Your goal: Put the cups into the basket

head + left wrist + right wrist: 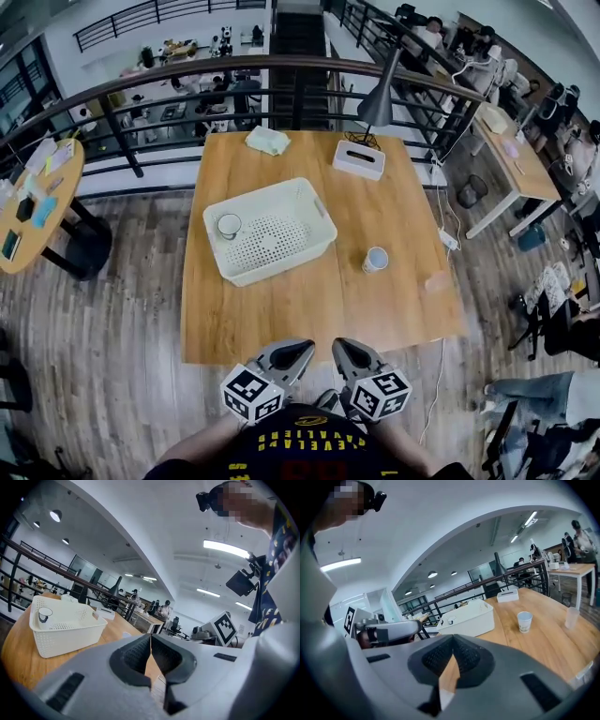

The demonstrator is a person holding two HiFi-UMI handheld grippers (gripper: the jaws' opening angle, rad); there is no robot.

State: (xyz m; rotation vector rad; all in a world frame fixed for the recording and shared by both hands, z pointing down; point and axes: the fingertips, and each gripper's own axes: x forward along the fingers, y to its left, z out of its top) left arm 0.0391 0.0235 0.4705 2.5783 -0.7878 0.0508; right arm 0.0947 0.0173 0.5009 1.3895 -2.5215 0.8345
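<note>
Your left gripper [298, 350] and your right gripper [343, 351] sit side by side at the middle of the near edge of the square wooden bench [281, 319]. Each has its jaws pressed together, and nothing is pinched in either pair. Their tips point toward the far edge, and the marker cubes sit just in front of your chest.

The white perforated plastic basket [274, 267] rests left of the bench's middle, turned at an angle to the edges. One white cup with a dark rim [229, 225] stands upright inside it, against the basket's left end.

A second white paper cup [375, 260] stands upright on the bare wood. It is clear of the basket on its right and nearer the right edge than the left. A clear plastic cup [436, 280] stands close to the right edge; in the head view it shows only faintly.

Along the far edge lie a crumpled white cloth [268, 141] near the middle and a white tissue box [358, 159] to its right. A black desk lamp [380, 101] rises at the far right corner.
</note>
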